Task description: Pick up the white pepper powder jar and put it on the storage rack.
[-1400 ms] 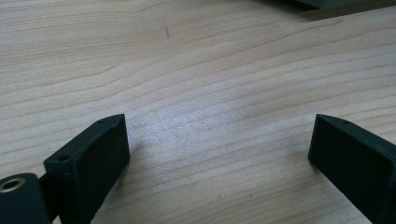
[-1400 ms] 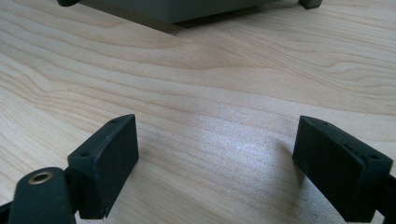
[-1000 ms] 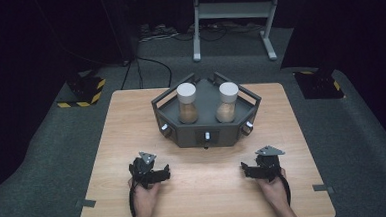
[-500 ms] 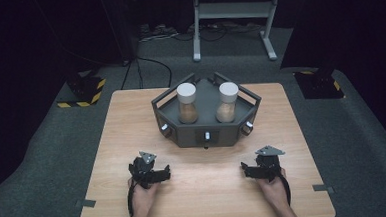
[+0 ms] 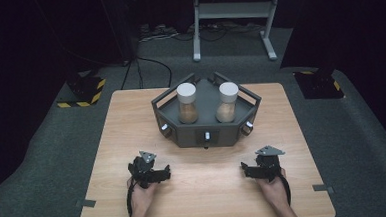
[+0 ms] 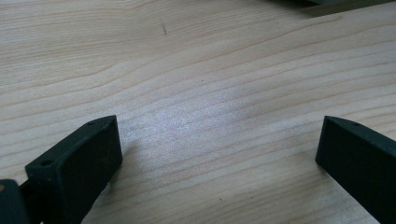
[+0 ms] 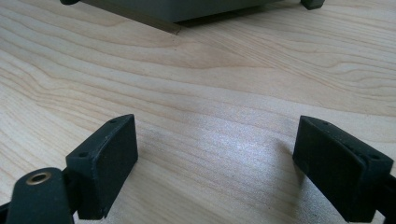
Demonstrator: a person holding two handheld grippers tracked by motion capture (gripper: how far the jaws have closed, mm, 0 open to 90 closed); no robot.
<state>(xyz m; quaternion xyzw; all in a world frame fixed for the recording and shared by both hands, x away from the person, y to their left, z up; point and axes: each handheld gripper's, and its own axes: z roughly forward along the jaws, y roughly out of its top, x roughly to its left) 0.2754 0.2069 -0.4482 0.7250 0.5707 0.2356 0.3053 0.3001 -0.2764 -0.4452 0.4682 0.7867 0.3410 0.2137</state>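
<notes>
Nothing in the work looks started yet. Both grippers rest low on the near part of the wooden table (image 5: 205, 198), well apart from the things at its middle, so the reach, the grasp and whatever follows all seem to lie ahead.

Nearest, at the table's front edge, the person's forearms come in from below. The left gripper (image 5: 160, 174) sits at the near left. Its jaws have just been opening and now stand wide apart, with bare wood grain between them in the left gripper view (image 6: 219, 149). They hold nothing.

The right gripper (image 5: 248, 169) sits at the near right, mirrored. Its jaws are also spread apart over bare table (image 7: 217, 158), gripping nothing.

Farther back, at the table's centre, stands a dark grey angular rack (image 5: 207, 133) with small knobs on its front. Two jars stand upright in it, side by side and apart: a left jar (image 5: 187, 105) and a right jar (image 5: 228, 103), each with a white lid and tan contents. Both appear untouched.

Beyond the table lies dark grey floor.
</notes>
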